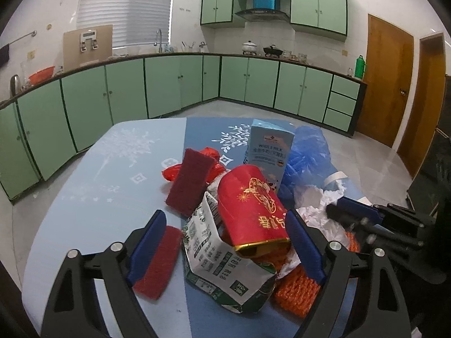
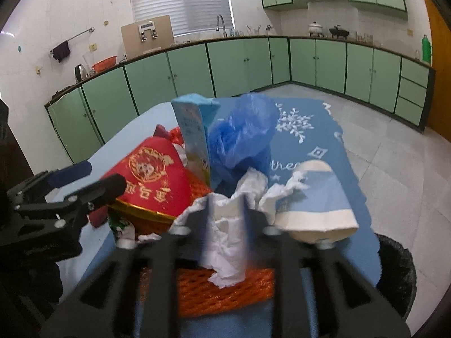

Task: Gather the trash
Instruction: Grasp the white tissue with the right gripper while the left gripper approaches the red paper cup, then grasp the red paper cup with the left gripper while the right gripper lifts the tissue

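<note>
Trash is heaped on the blue table (image 1: pixel 98 197). My left gripper (image 1: pixel 227 243) is open, its blue pads standing either side of a red gift box (image 1: pixel 251 205) that leans on a torn green-and-white carton (image 1: pixel 214 256); neither pad presses on them. From the right wrist this gripper (image 2: pixel 93 180) shows beside the red box (image 2: pixel 152 180). My right gripper (image 2: pixel 228 217), blurred, is shut on a wad of white tissue (image 2: pixel 225 239) that fills the gap between its fingers, above an orange foam net (image 2: pixel 225 290). Seen from the left, it (image 1: pixel 346 211) sits over the tissue (image 1: pixel 318 214).
A blue milk carton (image 1: pixel 269 146) stands upright behind the box, with a blue plastic bag (image 1: pixel 307 155) beside it. Two dark red scouring pads (image 1: pixel 191 180) (image 1: pixel 157 264) and a red bag (image 1: pixel 172 171) lie left. A crushed paper cup (image 2: pixel 315 211) lies right. A black-lined bin (image 2: pixel 397 267) stands off the table's right edge.
</note>
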{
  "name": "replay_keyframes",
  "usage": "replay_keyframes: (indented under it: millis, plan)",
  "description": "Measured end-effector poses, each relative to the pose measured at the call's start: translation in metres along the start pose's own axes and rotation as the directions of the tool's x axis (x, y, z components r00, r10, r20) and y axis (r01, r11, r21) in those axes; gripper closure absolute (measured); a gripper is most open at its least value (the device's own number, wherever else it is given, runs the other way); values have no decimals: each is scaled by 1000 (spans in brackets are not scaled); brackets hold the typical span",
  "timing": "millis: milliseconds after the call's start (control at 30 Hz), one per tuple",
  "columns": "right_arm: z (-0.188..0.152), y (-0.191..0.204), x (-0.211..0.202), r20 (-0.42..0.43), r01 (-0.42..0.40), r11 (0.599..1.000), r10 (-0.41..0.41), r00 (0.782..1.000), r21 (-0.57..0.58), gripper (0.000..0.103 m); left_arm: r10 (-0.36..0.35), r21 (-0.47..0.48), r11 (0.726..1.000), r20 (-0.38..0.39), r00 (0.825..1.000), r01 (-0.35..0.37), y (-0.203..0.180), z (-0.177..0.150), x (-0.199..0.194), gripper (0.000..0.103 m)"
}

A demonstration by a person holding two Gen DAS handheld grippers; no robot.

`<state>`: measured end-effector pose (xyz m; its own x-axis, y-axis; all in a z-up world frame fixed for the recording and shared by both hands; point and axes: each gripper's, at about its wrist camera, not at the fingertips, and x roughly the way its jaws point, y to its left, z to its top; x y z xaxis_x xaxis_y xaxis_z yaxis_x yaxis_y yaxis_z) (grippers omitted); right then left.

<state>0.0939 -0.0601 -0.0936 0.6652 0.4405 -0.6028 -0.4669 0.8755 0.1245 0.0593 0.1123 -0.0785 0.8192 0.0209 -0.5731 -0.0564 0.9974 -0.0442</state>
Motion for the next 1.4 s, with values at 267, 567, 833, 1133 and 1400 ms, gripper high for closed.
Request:
replay_keyframes:
  millis: [267,567,833,1133,1400]
  plan:
    - [-5,0,23,-44,-24,1000,25,999,18,46,47,-7,999,10,999,-47,10,-4,-3,19]
    - [-10,-3,34,-98,-54,998,55,994,16,91,31,-5,1000,4,1000,-31,13,-2,-2,19]
    - [7,-6,-5,28,-89,996,89,996,14,92,-8,-8,1000,-10,1000,8,5,0,0,17]
    - [13,-9,-19,73,-49,999,50,996,-16,92,-63,-13,998,-59,996,63,-6,2,18,24]
    - [15,-13,-26,91,-46,999,47,995,-12,92,-107,-45,993,-54,993,104,-5,4,19,68]
